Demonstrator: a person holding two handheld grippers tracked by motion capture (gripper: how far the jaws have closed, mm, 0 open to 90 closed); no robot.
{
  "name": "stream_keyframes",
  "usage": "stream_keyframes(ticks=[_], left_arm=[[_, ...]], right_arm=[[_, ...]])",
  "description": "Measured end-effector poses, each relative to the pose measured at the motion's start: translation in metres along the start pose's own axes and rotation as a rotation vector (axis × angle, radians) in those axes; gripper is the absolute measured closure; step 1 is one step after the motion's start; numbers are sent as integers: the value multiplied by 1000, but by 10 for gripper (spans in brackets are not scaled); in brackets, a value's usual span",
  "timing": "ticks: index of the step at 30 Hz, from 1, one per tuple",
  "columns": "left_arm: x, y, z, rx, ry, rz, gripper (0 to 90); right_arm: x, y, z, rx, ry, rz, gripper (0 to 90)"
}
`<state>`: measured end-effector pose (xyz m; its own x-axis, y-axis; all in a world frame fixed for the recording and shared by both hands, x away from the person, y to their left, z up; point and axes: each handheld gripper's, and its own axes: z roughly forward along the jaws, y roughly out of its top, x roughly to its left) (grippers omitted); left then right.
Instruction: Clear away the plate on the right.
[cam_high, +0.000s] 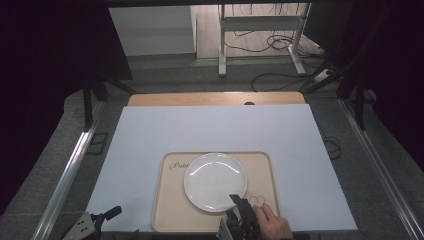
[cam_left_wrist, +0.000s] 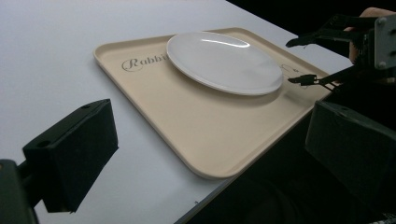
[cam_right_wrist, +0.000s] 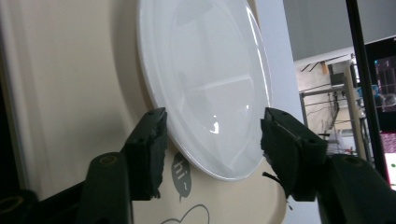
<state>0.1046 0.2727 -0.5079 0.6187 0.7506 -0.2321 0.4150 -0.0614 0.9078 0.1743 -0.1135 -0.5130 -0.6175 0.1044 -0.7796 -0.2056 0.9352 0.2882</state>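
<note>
A round white plate (cam_high: 215, 181) lies on a beige tray (cam_high: 172, 210) near the table's front edge. My right gripper (cam_high: 239, 204), held by a hand (cam_high: 272, 225), sits at the plate's near right rim. In the right gripper view the plate (cam_right_wrist: 201, 70) has its rim between the jaws of the right gripper (cam_right_wrist: 212, 126), which stands open, one jaw over the tray (cam_right_wrist: 60, 70) and one over the plate. My left gripper (cam_high: 107, 214) is off the board's front left corner. It is open and empty (cam_left_wrist: 210, 154), facing the tray (cam_left_wrist: 187, 126), the plate (cam_left_wrist: 224, 60) and the right gripper (cam_left_wrist: 294, 61).
The tray rests on a white board (cam_high: 215, 130) that covers a wooden table (cam_high: 215, 98). Metal rails (cam_high: 70, 170) run along both sides. Cables (cam_high: 280, 42) and a desk frame (cam_high: 222, 45) are on the floor beyond. The tray carries a printed word (cam_left_wrist: 140, 63).
</note>
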Motion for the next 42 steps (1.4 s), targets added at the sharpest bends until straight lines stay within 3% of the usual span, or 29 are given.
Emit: stream_keyframes(ticks=[13, 27, 42], left_arm=[[0, 0, 0, 0, -1, 1, 17], [0, 0, 0, 0, -1, 1, 18], [0, 0, 0, 1, -3, 2, 18]], right_arm=[[-20, -18, 1, -40, 49, 208, 290], [-33, -28, -2, -69, 121, 308, 185], [-49, -50, -7, -118, 208, 508, 115]])
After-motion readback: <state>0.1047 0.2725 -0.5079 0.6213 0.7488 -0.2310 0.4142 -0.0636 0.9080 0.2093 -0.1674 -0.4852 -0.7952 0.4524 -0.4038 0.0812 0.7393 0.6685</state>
